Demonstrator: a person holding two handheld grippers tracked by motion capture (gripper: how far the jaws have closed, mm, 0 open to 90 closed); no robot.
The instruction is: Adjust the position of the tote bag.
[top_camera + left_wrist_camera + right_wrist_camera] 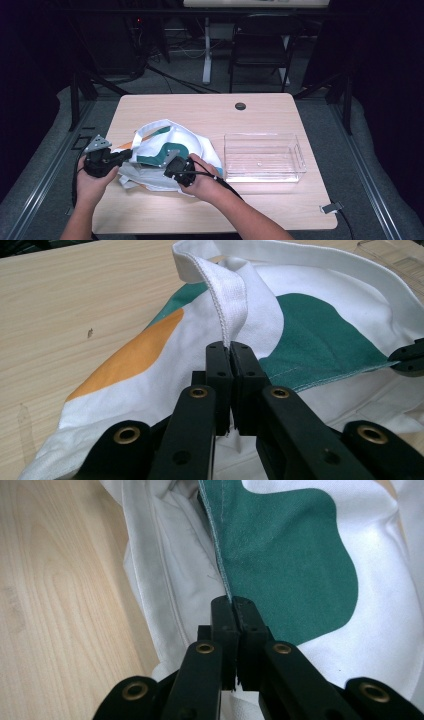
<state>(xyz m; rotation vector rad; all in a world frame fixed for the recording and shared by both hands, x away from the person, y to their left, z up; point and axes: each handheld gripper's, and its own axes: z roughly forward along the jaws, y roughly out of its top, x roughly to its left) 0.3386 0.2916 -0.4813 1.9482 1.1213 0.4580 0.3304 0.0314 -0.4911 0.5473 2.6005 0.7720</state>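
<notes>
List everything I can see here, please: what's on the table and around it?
tote bag: one, white with green and orange patches, left-middle of the table, rumpled
clear box: one, see-through plastic, right of the bag, nothing visible inside
table: one, light wood, dark round cap near its far edge
folding chair: one, black, on the floor behind the table
left gripper: one, black, shut on the tote bag's white hem
right gripper: one, black, shut on the tote bag at the green patch's edge
hands: two, one holding each gripper, entering from the near side
</notes>
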